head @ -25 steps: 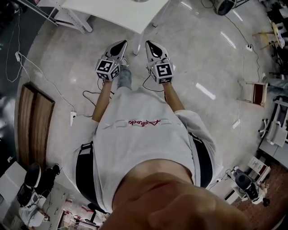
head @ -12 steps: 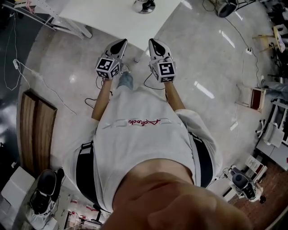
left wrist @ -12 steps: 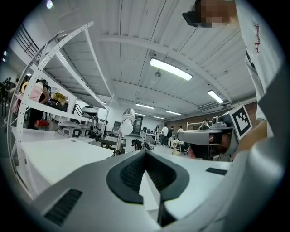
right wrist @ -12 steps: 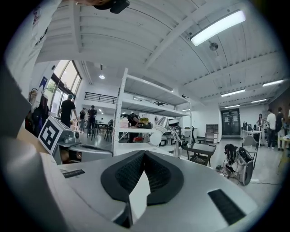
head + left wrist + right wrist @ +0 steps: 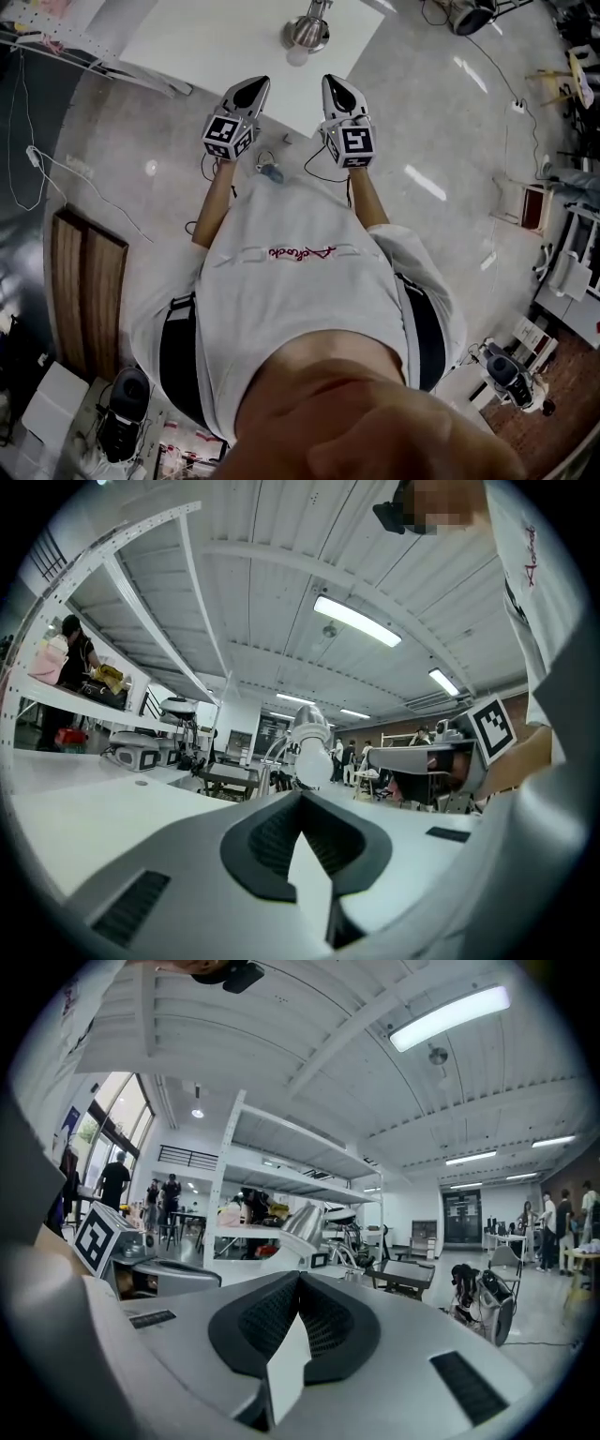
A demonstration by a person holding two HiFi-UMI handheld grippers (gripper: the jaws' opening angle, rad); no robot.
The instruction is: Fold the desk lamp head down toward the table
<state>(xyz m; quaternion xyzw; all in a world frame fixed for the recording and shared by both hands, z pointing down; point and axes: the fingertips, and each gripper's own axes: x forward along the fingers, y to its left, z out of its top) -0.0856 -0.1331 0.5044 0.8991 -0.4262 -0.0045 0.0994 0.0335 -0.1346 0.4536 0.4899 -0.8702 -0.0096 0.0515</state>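
The desk lamp point(image 5: 307, 28), silver with a cone-shaped head, stands on the white table point(image 5: 216, 42) at the top of the head view. My left gripper point(image 5: 255, 86) and right gripper point(image 5: 333, 84) are held side by side and level at the table's near edge, short of the lamp. Both are shut with nothing between the jaws. In the left gripper view the lamp point(image 5: 309, 752) rises just beyond my left gripper's point(image 5: 302, 799) closed tips, and the right gripper point(image 5: 441, 761) shows alongside. In the right gripper view the lamp head point(image 5: 305, 1221) is ahead of my right gripper point(image 5: 300, 1279).
Cables point(image 5: 56, 159) trail over the grey floor under the table. A wooden board point(image 5: 84, 291) lies at the left. A white shelf frame point(image 5: 56, 42) stands beside the table. Chairs and equipment point(image 5: 562, 253) crowd the right side. Several people stand in the background point(image 5: 117, 1185).
The person has stepped toward the table, carrying both grippers forward together. The lamp has come fully into the head view, and the gripper tips now reach over the table's near edge.
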